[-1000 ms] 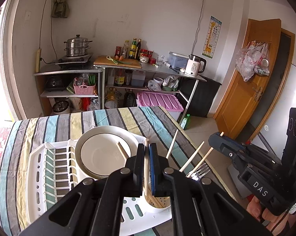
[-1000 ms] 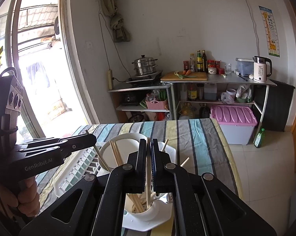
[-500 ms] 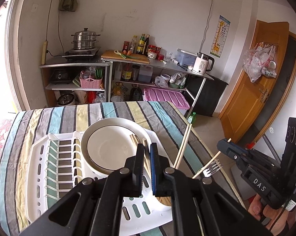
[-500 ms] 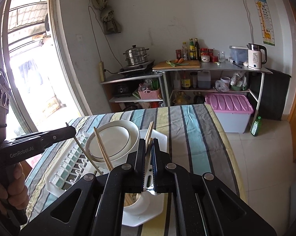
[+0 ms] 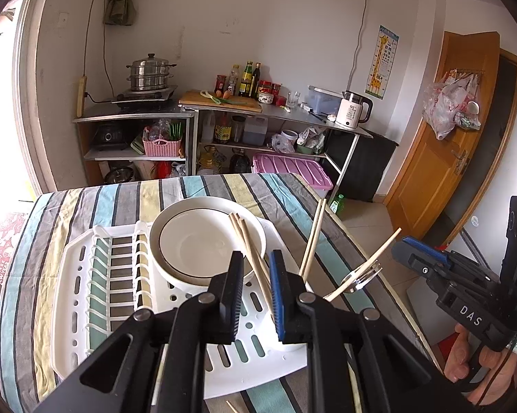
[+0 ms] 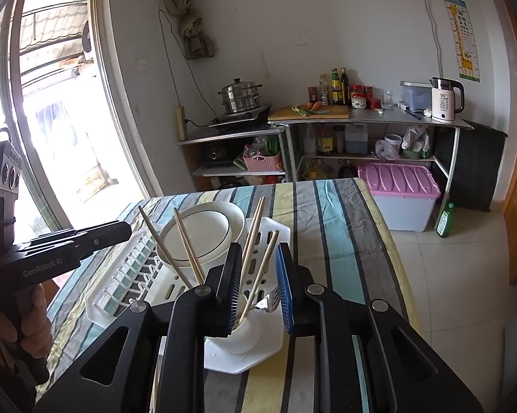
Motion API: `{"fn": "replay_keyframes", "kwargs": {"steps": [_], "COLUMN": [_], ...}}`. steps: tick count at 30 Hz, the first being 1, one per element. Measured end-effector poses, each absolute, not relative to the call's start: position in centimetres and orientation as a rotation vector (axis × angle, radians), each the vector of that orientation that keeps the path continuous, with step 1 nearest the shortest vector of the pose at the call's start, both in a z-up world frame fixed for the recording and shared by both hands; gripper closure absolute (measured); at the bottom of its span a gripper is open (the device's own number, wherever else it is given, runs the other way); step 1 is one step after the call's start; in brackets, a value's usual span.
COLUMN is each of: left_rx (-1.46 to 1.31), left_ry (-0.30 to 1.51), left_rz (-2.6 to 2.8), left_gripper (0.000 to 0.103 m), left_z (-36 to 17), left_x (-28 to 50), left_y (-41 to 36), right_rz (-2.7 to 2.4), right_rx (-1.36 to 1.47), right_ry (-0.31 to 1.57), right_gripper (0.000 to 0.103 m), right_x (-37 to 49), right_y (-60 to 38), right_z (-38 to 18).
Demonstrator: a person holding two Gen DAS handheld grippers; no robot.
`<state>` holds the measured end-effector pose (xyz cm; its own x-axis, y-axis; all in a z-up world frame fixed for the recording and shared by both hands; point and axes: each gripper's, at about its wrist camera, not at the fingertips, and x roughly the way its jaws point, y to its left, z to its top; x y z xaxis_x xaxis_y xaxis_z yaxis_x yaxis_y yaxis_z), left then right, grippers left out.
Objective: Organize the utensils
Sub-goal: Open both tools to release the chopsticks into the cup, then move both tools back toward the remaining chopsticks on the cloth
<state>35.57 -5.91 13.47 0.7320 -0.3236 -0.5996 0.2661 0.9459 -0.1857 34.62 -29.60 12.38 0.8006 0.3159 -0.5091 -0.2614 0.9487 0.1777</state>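
White plastic makes up the rack point(image 5: 86, 275), which is set on a striped cloth point(image 5: 96, 203), its slotted part to the left and a bowl point(image 5: 196, 241) leant in it further right. At the rack's right end a white cup point(image 6: 241, 334) is seen, holding chopsticks point(image 6: 255, 237) that splay upward and a fork point(image 5: 358, 280) whose tines stick out to the right. The left gripper point(image 5: 256, 292) is held low over that end; its jaws have just been opening and now stand slightly apart, with two chopsticks point(image 5: 249, 251) passing through the gap but pressed by neither pad. The right gripper point(image 6: 258, 285) is held above the cup; its jaws too have just been opening, and chopsticks stand loose between them, not clamped. A hand point(image 5: 478, 368) is seen on the right gripper's handle at the far right of the left view.
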Motion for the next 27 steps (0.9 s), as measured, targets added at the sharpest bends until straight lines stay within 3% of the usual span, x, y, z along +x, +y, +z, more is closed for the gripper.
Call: {"fn": "replay_keyframes", "kwargs": {"steps": [27], "left_rx": [-0.064], "left_ry": [0.6], "left_rz": [-0.271], "left_gripper": [0.078], "left_z": [9.1], "left_x": [15.9], "left_y": [-2.3], "right_rz": [0.407], "right_rx": [0.033], "right_ry": [0.523], "right_gripper": [0.082], "right_x": [17.4], "right_y": [-28.1], "right_z": [8.8]}}
